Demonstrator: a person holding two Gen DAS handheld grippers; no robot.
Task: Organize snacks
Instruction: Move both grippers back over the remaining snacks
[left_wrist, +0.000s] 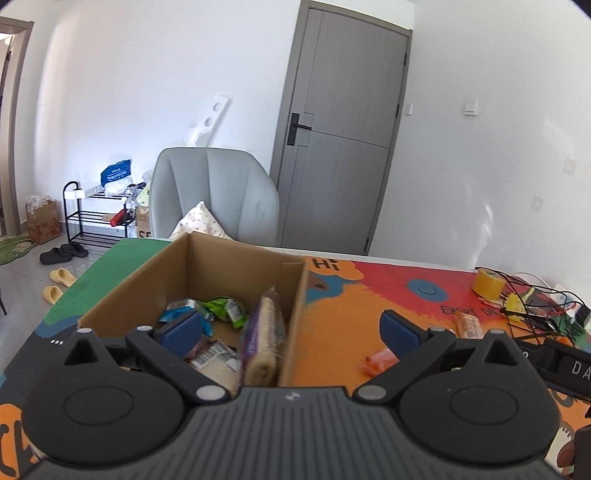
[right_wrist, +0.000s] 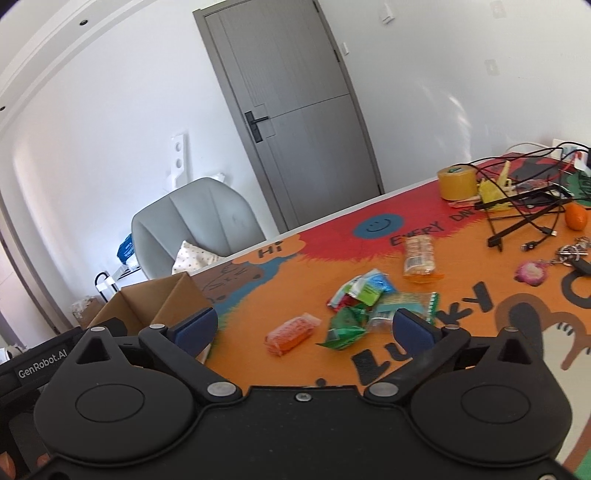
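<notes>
A brown cardboard box (left_wrist: 155, 280) stands on the colourful table mat, with several snack packets inside, among them a green packet (left_wrist: 225, 308) and a tall purple-wrapped biscuit pack (left_wrist: 262, 336). My left gripper (left_wrist: 291, 328) hovers open over the box's right wall, nothing between its blue pads. In the right wrist view the box (right_wrist: 147, 306) is at the left. My right gripper (right_wrist: 306, 326) is open and empty above an orange packet (right_wrist: 291, 334). Green and blue packets (right_wrist: 364, 302) and a long orange biscuit pack (right_wrist: 418, 258) lie beyond it.
A yellow tape roll (right_wrist: 457, 182), tangled black cables (right_wrist: 524, 218), an orange fruit (right_wrist: 576, 217) and keys (right_wrist: 570, 254) crowd the table's far right. A grey chair (left_wrist: 214, 192) with a cushion stands behind the table, near a grey door (left_wrist: 343, 129).
</notes>
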